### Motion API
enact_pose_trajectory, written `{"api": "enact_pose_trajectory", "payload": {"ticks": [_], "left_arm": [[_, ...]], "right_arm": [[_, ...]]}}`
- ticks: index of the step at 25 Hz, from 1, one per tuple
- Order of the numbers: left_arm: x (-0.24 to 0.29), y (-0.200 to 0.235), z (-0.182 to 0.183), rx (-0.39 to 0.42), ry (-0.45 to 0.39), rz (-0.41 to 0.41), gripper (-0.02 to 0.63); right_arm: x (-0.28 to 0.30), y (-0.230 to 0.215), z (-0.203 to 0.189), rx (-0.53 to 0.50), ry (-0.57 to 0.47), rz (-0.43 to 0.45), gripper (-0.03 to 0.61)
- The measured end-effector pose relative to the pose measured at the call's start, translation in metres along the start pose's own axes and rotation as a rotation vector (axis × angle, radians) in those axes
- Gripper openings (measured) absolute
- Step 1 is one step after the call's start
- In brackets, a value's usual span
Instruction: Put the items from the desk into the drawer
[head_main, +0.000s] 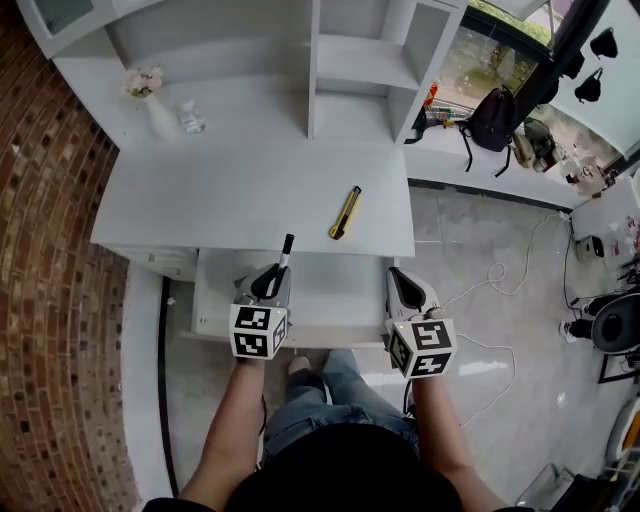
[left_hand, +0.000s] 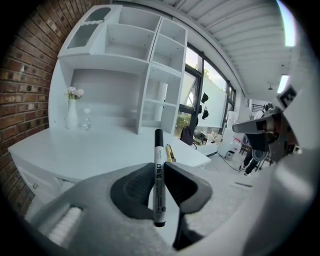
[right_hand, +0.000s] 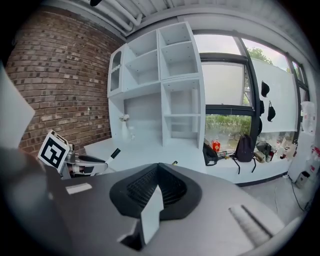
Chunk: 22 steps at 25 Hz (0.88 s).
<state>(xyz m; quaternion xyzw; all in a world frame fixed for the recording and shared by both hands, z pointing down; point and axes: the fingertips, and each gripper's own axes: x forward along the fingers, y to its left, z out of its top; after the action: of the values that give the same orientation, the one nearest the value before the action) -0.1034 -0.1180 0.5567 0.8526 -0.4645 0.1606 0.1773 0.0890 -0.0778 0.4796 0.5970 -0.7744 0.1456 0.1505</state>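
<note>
My left gripper (head_main: 274, 281) (left_hand: 159, 172) is shut on a white marker with a black cap (head_main: 285, 252) (left_hand: 158, 176). The marker points forward over the open white drawer (head_main: 340, 300) below the desk's front edge. A yellow utility knife (head_main: 345, 212) (left_hand: 170, 152) lies on the white desk (head_main: 220, 195), near its front right, beyond the marker. My right gripper (head_main: 399, 284) (right_hand: 158, 176) hangs shut and empty above the drawer's right end. In the right gripper view the left gripper (right_hand: 82, 163) and the marker's cap (right_hand: 115, 153) show at the left.
A white vase with pink flowers (head_main: 150, 100) and a small glass jar (head_main: 191, 117) stand at the desk's back left, below the shelf unit (head_main: 360, 70). A brick wall (head_main: 50, 280) runs along the left. A black backpack (head_main: 493, 118) sits on the ledge at the right.
</note>
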Motion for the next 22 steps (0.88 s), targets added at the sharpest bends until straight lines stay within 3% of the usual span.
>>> {"api": "enact_pose_trajectory", "payload": {"ticks": [10,16,22], "left_arm": [[0.036,-0.018,-0.094,-0.021,0.372,-0.092,0.064],[0.056,-0.01,-0.138,-0.054,0.584,-0.065,0.064],[0.075,0.0,-0.172,-0.103,0.745,-0.012,0.064]], "right_arm": [[0.016,-0.001,-0.053,0.057,0.137,0.009,0.009],[0.018,-0.001,-0.08,0.094,0.225,0.009,0.009],[0.014,-0.007,-0.092,0.136,0.269,-0.006,0.009]]}}
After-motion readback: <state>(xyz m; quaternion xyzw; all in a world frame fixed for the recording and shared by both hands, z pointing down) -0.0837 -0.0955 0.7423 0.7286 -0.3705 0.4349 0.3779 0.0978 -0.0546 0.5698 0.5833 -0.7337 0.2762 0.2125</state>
